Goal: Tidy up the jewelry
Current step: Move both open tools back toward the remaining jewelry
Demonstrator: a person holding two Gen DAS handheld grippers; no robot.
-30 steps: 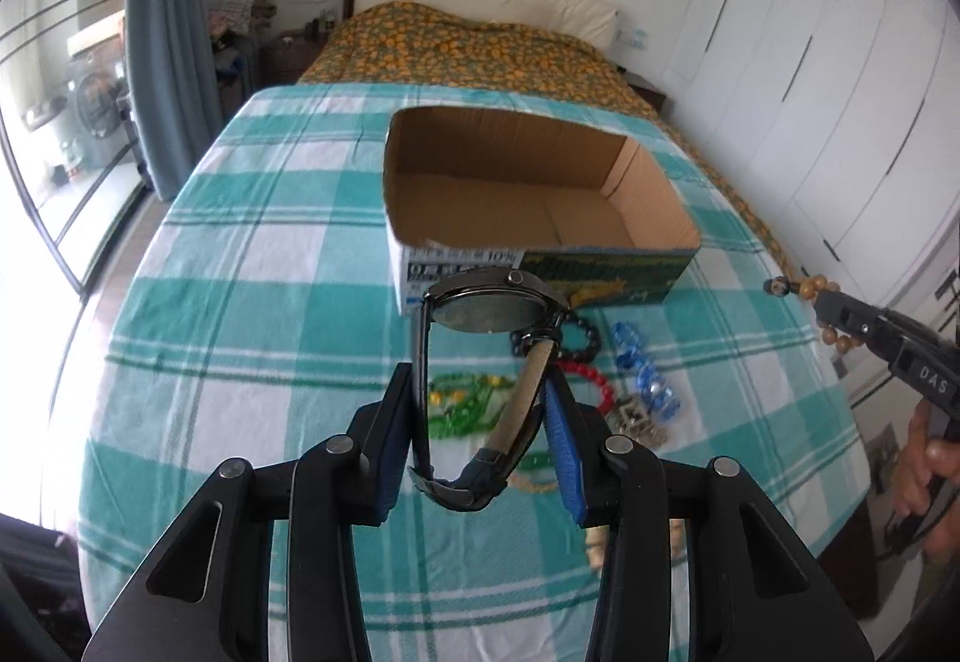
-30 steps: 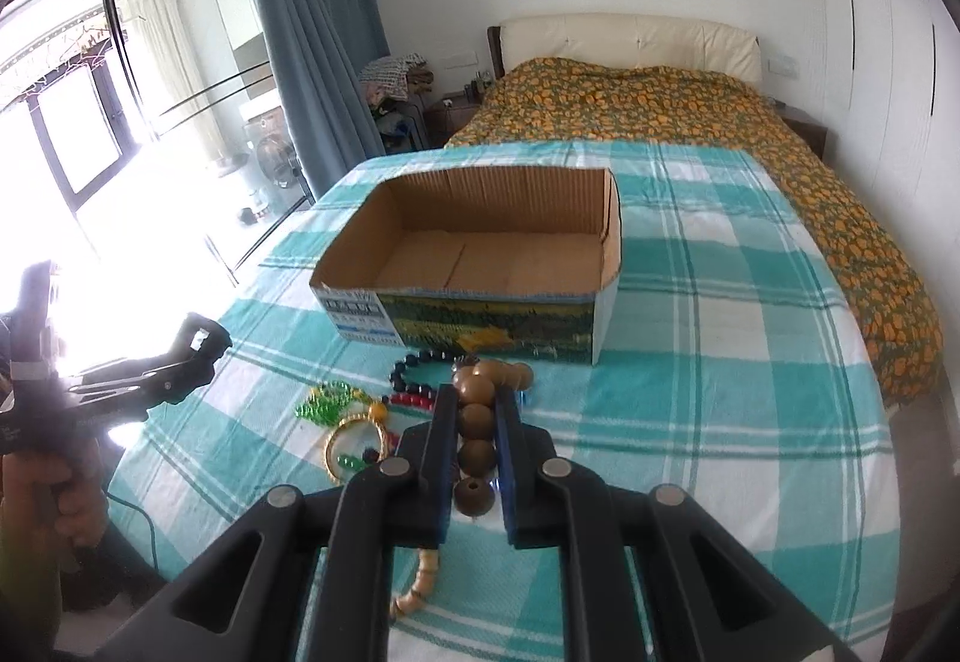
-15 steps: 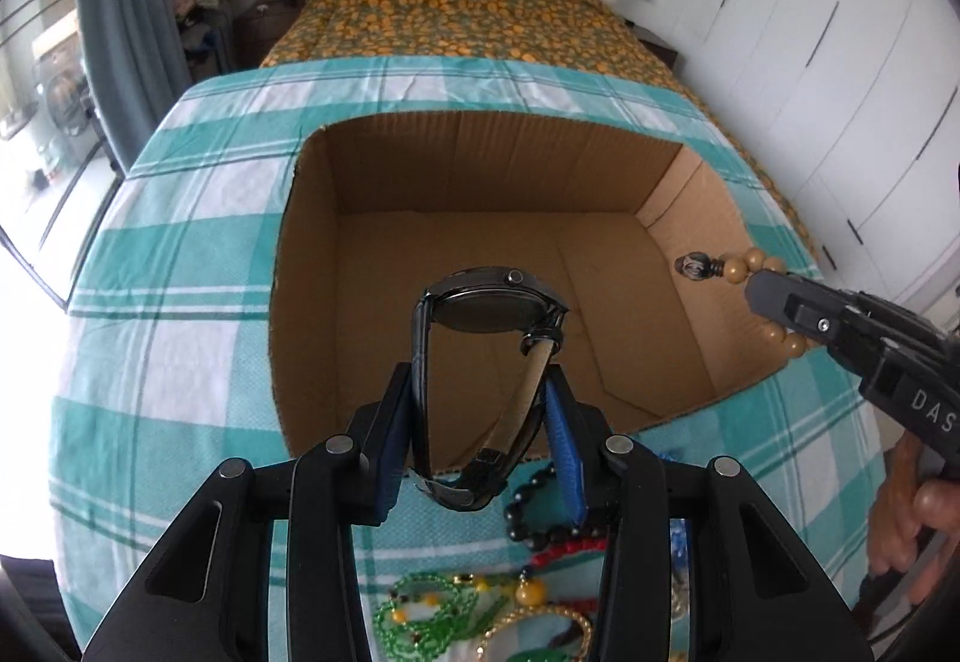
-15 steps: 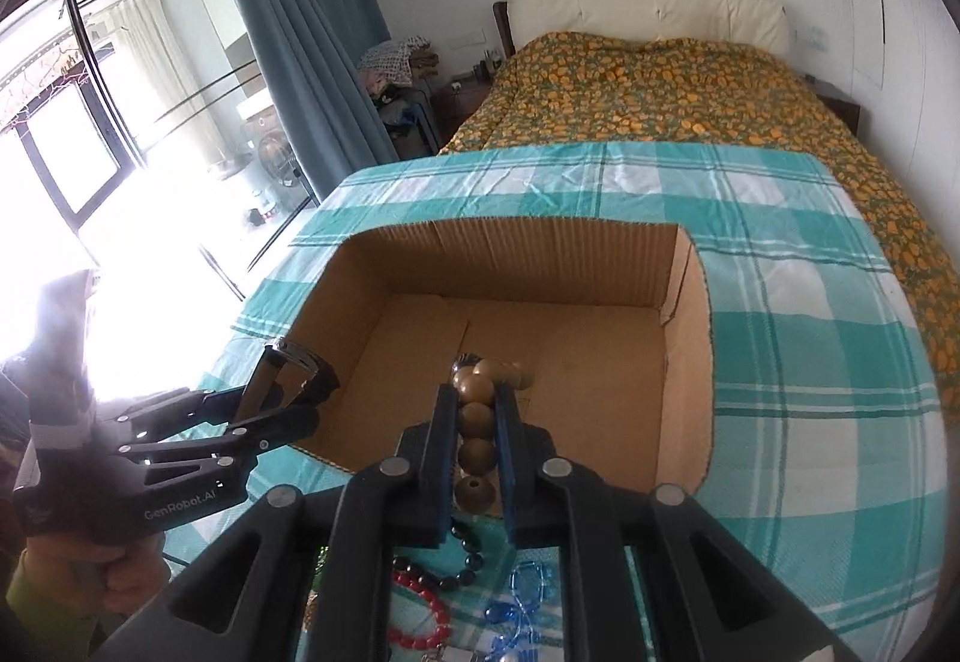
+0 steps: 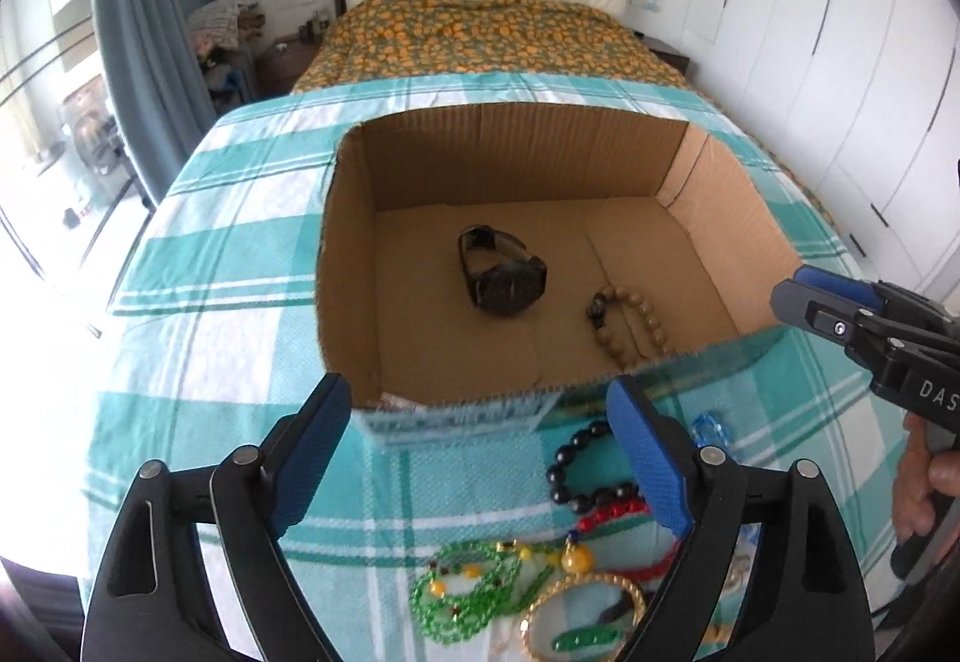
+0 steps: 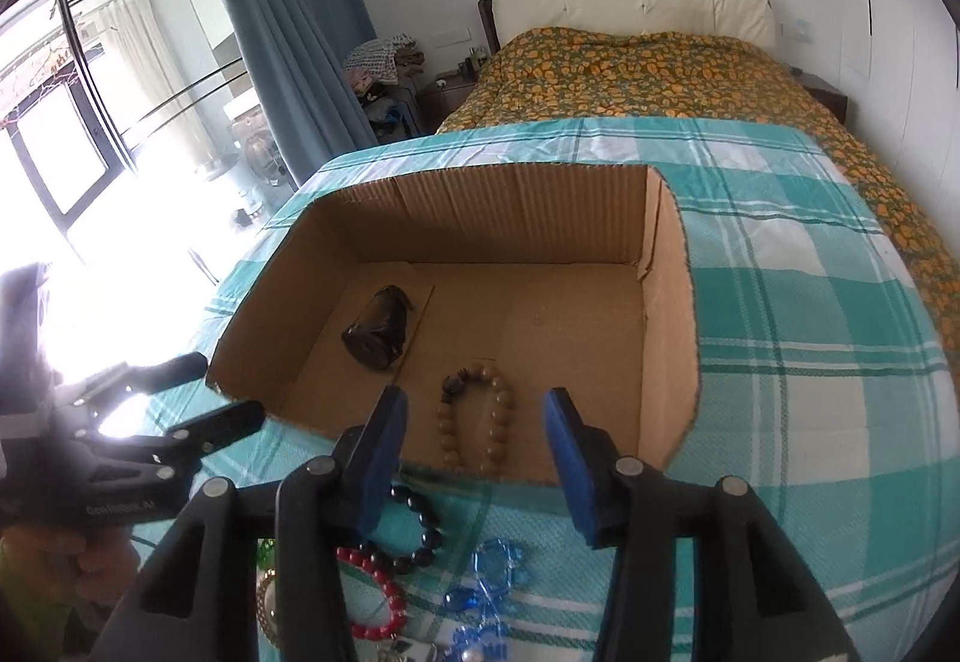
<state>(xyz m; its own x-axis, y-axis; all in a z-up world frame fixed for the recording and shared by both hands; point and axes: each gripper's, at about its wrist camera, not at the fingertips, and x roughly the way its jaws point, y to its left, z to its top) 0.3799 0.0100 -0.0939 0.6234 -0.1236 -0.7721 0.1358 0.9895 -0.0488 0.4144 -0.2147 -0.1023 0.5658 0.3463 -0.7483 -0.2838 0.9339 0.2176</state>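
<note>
Two handheld black grippers with blue pads hang over the near edge of the desk, which is draped in a teal-and-white checked cloth. The left gripper has its jaws spread wide and empty, having just been opening, and the right gripper has its jaws apart too, also just opened, with nothing between them. Nearest on the cloth lies a heap of loose jewelry: a green beaded necklace, a gold bangle with a green stone, a red bead bracelet, a black bead bracelet and some clear blue crystal pieces. Just beyond that heap stands an open brown cardboard box with a printed front wall. On its floor a dark wristwatch with a round black face rests towards the middle, and a tan wooden bead bracelet lies beside it, nearer the front wall; the two are close but apart. Seen from the left wrist, the right gripper pokes in from the right at the box's corner, with a person's hand around its grip. Past the desk is a bed with an orange-and-green floral cover and a cream padded headboard, blue curtains to one side and white wardrobe doors to the other.
</note>
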